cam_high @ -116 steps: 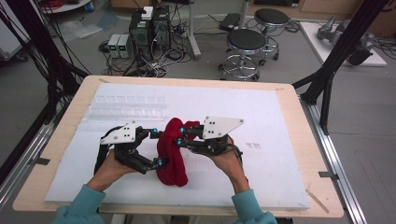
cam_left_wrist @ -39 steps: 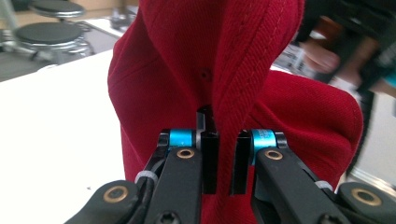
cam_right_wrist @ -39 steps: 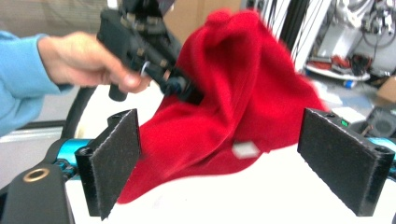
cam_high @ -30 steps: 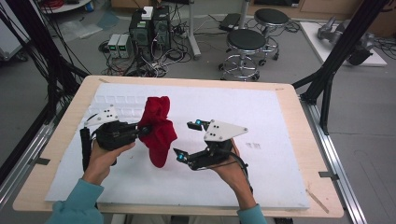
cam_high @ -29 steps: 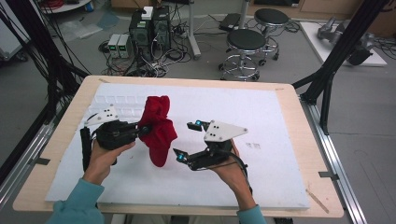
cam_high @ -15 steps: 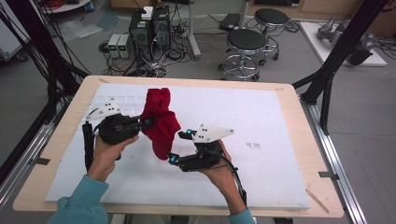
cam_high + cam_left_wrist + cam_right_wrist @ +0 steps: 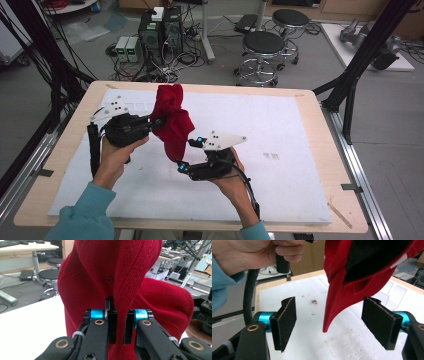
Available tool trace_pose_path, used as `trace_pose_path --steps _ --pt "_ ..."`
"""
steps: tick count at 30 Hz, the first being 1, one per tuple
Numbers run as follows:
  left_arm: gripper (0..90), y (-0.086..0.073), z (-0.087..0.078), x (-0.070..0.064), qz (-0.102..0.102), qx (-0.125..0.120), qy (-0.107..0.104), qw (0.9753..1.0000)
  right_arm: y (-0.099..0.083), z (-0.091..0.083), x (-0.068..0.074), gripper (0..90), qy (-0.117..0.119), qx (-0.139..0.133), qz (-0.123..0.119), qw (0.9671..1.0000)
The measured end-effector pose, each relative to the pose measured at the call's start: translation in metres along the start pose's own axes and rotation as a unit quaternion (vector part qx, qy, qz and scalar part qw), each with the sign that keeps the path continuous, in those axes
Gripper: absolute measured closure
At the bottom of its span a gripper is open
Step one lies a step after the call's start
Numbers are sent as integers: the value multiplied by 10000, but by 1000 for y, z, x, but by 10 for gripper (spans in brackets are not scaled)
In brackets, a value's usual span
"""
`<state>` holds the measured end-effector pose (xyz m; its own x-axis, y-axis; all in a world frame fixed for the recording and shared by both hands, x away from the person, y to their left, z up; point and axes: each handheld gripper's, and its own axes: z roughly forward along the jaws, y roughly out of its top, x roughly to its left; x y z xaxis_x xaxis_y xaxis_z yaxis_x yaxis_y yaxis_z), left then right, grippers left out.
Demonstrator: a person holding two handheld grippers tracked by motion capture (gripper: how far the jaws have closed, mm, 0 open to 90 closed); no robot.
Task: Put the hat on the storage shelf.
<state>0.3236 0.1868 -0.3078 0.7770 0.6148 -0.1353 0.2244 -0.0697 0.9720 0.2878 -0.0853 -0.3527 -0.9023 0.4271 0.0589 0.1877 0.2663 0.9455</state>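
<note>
Up off the surface (image 7: 300,150), the red garment (image 7: 172,120) hung from my left gripper (image 7: 159,121), its long axis running roughly top to bottom, one bunched end rising above my grip and the other tapering down to a narrow tip. In the left gripper view my fingers (image 7: 112,326) were pressed together on a stitched fold of the red garment (image 7: 120,282), with cloth filling the space above and to both sides of them.

My right gripper (image 7: 186,156) sat lower and nearer to me, just beside the hanging tip. In the right gripper view its fingers (image 7: 287,320) stood spread wide, and the lower point of the red garment (image 7: 339,300) dropped between them without touching either pad; the tip pointed down at the white surface (image 7: 312,340) and stayed clear of it. Above that point the cloth opened into a dark hollow with a small white tag at its edge. My left hand (image 7: 249,252) showed at the top left of that view, wrapped around the handle.

From above, the white sheet lay bare to the right of my hands and ahead of them, with wide room before the wooden rim (image 7: 325,130). The near edge ran close under my forearms, and the left edge was near my left wrist.
</note>
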Motion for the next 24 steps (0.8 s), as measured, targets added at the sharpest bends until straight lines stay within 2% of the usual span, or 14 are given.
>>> trace_pose_path --steps 5,8,10,13,14,15,16,17,21,24 --pt "865 2 2 -1 12 -51 16 10000 1 1 -2 340 -78 -55 -37 9999" --pt "865 2 4 -2 34 -59 9 10000 3 3 -2 422 -105 -98 -48 9999" --pt "865 2 4 -3 52 -69 -9 10000 4 6 -5 515 -175 -130 3 9998" --pt "865 2 4 -4 58 -95 -17 9999 5 7 -5 567 -237 -123 73 9996" --pt "865 2 4 -4 71 -94 -13 9999 5 7 -5 622 -237 -133 130 9995" --pt "865 2 4 -4 75 -88 -19 9999 5 7 -5 622 -237 -133 130 9995" --pt "865 2 4 -4 70 -112 -24 9999 6 8 -6 707 -226 -127 166 9995" --pt "865 2 4 -4 69 -131 -13 9999 6 8 -6 707 -226 -127 166 9995" --pt "864 2 3 -4 82 -133 4 9999 5 9 -6 833 -172 -104 241 9995" --pt "863 2 3 -3 86 -109 0 9999 6 10 -6 848 -65 -95 343 9993"
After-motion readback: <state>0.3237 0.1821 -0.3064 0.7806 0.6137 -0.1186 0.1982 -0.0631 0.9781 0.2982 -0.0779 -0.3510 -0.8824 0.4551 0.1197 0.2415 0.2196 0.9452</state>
